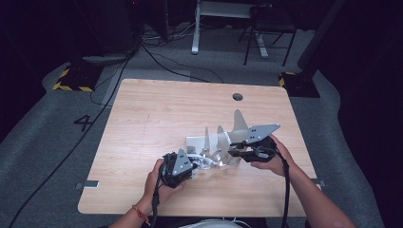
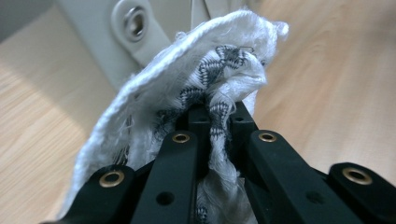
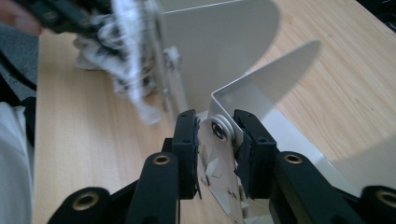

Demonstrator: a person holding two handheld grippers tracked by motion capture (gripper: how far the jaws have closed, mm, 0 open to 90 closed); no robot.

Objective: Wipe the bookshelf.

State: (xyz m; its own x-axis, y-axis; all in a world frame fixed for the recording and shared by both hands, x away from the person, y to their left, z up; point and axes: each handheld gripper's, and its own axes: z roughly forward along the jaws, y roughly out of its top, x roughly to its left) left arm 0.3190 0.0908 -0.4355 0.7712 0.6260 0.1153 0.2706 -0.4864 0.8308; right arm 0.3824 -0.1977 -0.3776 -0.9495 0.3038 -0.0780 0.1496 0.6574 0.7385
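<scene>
The fingers [image 2: 196, 140] of the left gripper [image 2: 219, 116] are clamped on a white cloth [image 2: 187, 79] with a dark zigzag pattern, bunched between the 2 jaws just beside the grey metal rack [image 1: 209, 142] on the wooden table [image 1: 157, 114]. The right gripper [image 3: 217, 140] has its jaws narrowed around the riveted base of 1 rack divider [image 3: 261, 88], the pads close on either side.

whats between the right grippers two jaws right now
In the right gripper view, the right gripper straddles the riveted foot of a divider fin on the white metal rack.
</scene>
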